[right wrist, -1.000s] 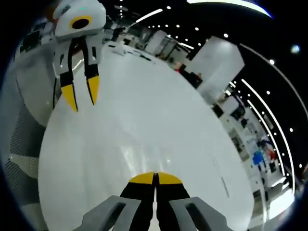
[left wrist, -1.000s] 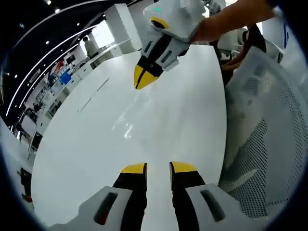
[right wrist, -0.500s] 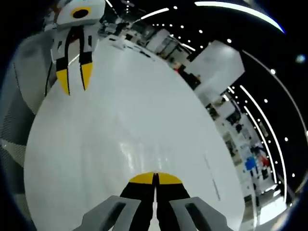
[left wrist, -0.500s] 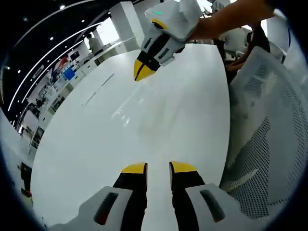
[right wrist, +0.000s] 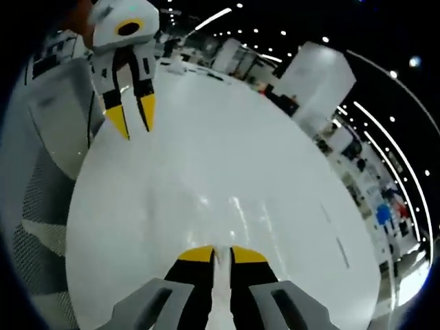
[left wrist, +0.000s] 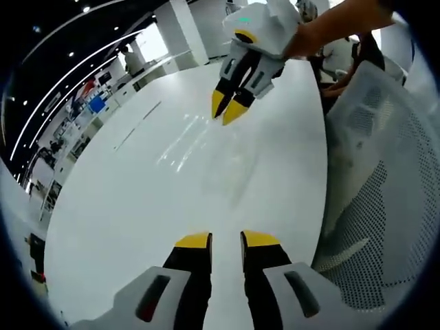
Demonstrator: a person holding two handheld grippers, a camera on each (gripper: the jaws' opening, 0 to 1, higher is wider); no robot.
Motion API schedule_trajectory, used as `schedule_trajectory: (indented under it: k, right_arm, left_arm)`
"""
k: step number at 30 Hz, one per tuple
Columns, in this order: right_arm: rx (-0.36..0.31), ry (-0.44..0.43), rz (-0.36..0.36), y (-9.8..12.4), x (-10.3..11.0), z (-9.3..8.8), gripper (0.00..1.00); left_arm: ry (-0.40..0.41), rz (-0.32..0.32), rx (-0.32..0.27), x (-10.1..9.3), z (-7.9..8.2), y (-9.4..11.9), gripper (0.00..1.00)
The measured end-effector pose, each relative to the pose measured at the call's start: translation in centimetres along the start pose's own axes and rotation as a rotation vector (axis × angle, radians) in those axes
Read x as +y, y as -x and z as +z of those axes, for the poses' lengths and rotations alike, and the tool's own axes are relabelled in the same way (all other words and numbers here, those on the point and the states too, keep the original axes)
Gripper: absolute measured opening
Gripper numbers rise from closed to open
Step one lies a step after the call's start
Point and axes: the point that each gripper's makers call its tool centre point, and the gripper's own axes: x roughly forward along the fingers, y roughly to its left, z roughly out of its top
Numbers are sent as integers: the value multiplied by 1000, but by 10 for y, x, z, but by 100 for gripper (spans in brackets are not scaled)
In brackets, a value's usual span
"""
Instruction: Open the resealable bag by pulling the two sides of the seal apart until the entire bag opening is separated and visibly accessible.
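Although sought first, cannot say for sure where the resealable bag is: can make out just a faint greyish patch (left wrist: 232, 172) on the glossy white table (left wrist: 137, 206) in the left gripper view, lying flat between the two grippers and nearer the far one, too pale to call a bag with any certainty. Touched by neither gripper, as far as can be seen. Nearest to it, the right gripper (left wrist: 229, 111), coming in from the upper right of the left gripper view, pointed down at the tabletop with its yellow tips a little parted and nothing between them; held at its back by a person's bare forearm (left wrist: 330, 24). Seen in the right gripper view as well, the right gripper (right wrist: 222, 254) with a narrow slit between its jaws, loose, clamped on nothing that can be told apart from the white surface behind. Closer in, the left gripper (left wrist: 225, 239), jaws parallel with a clear gap, released and grasping nothing; shown again in the right gripper view at upper left (right wrist: 134, 117), tips apart and angled toward the table. Beside the table edge, a white mesh chair (left wrist: 385, 206). Farther off, a dim hall with rows of ceiling lights (right wrist: 385, 137).
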Motion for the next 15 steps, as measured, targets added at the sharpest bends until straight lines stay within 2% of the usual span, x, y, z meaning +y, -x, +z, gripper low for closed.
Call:
schedule_trajectory:
  k: [4,8,15]
  right_arm:
    - [50,-44,16,-4,6,-13,6]
    - [70,-78,9,-9,4,-22,5]
    - [78,-83,-18,-17,-8,-21,3]
  left_arm:
    - [2,-1,0,0,0,-1,14]
    - [5,2,2,1,-2,0,13]
    - [14,6,6,3,-3,-1,13]
